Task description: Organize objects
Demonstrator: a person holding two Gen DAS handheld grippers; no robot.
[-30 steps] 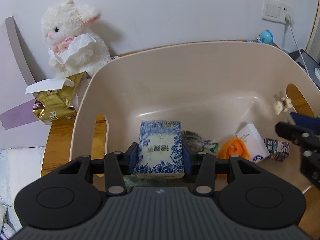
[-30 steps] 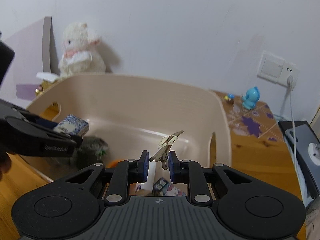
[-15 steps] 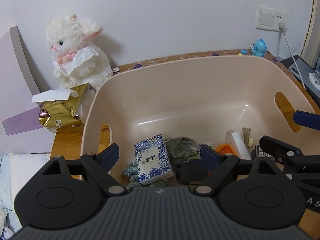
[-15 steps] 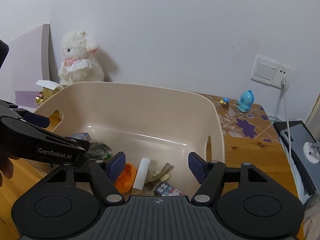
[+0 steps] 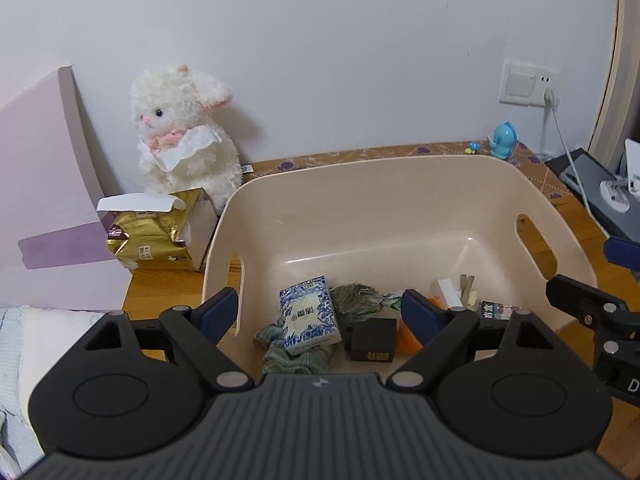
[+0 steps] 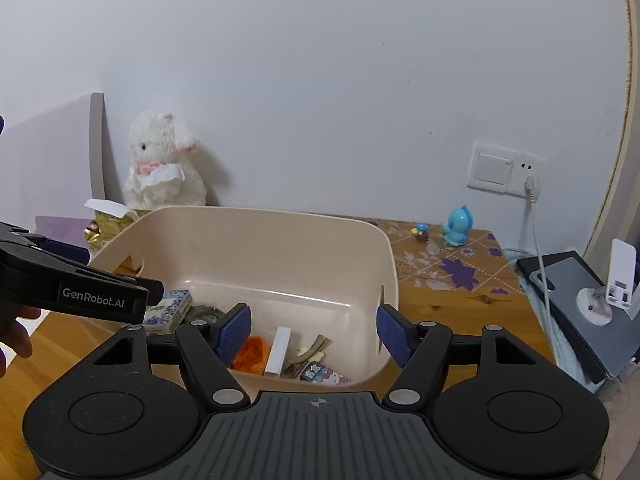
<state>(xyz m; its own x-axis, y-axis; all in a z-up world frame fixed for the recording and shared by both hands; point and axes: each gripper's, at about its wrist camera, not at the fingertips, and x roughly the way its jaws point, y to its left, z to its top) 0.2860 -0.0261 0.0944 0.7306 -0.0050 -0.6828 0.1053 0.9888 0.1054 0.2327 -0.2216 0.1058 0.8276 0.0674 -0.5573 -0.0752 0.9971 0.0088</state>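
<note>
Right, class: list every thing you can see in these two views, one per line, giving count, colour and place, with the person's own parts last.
Bin: one, beige, on the wooden table.
Tissue pack: one, blue and white, in bin, left.
Knit cloth: one, green, under the pack.
Small box: one, black, in bin, front centre.
Orange item: one, in bin.
White box: one, beside the orange item.
Plush lamb: one, white, against the wall.
Gold packet: one, left of bin.
Figurine: one, blue, table's back right.
Wall socket: one, white, cable plugged in.
Left tongs: black, blue pads, open over bin.
Right tongs: same, open.
Hand: part seen, far left.
</note>
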